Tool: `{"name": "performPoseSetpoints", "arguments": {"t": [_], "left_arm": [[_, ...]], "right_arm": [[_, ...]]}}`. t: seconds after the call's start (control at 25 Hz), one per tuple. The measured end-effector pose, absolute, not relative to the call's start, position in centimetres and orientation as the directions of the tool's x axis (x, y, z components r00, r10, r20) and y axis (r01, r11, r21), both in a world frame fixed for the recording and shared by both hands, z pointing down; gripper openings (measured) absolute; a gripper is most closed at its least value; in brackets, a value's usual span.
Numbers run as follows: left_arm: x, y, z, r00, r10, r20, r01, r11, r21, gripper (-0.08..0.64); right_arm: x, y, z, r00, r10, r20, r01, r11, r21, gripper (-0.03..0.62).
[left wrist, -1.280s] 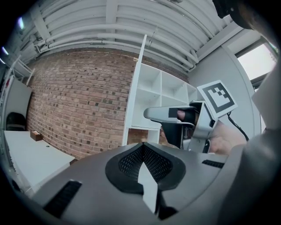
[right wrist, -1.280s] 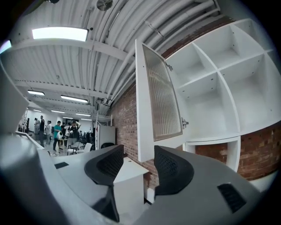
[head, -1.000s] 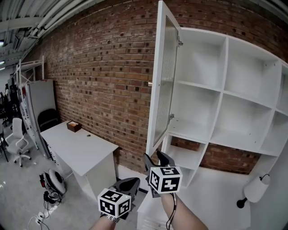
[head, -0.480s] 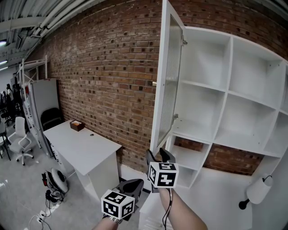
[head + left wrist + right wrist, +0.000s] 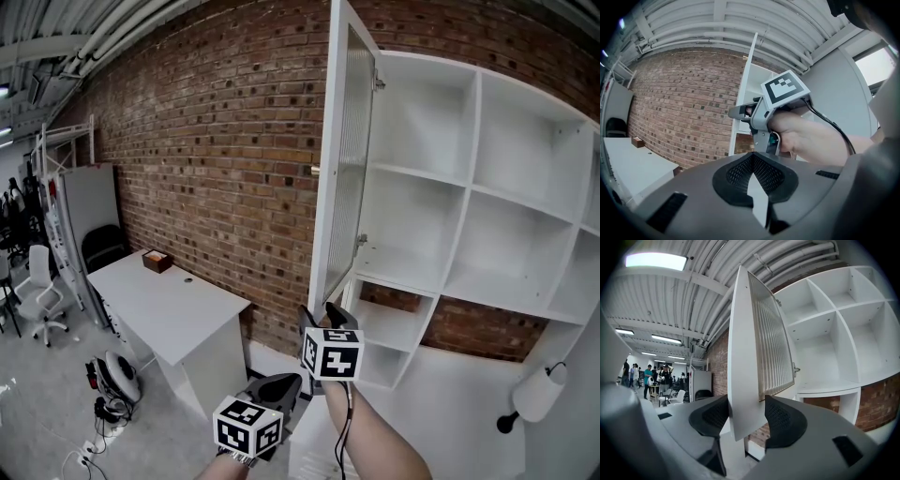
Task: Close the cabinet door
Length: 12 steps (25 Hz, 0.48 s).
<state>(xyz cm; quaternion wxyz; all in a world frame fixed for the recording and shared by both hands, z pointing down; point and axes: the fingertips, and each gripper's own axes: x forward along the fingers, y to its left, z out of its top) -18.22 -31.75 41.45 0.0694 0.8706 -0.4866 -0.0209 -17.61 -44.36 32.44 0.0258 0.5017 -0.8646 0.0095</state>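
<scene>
White cabinet door (image 5: pixel 345 169) w/ ribbed glass

The cabinet door (image 5: pixel 342 159) juts outward — open room between it and the shelves (image 5: pixel 422 122), desk (image 5: pixel 173 314) well left.

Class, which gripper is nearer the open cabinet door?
Right. The right gripper straddles the cabinet door at its lower corner, jaws apart; the left gripper hangs lower, away from it.

White door (image 5: pixel 345 173), red brick wall (image 5: pixel 211 159)
</scene>
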Motion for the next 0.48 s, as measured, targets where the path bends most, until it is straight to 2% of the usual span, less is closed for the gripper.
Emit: {"name": "performPoseSetpoints", "arguments": {"t": [0.48], "left_arm": [[-16.9, -32.2, 41.3, 0.56, -0.827, 0.04, -0.823, -0.55, 0.142, 0.008]], "right_arm": [[-15.3, -43.5, 32.0, -0.499, -0.866, 0.041, -0.866, 0.5, 0.026, 0.242]]}}
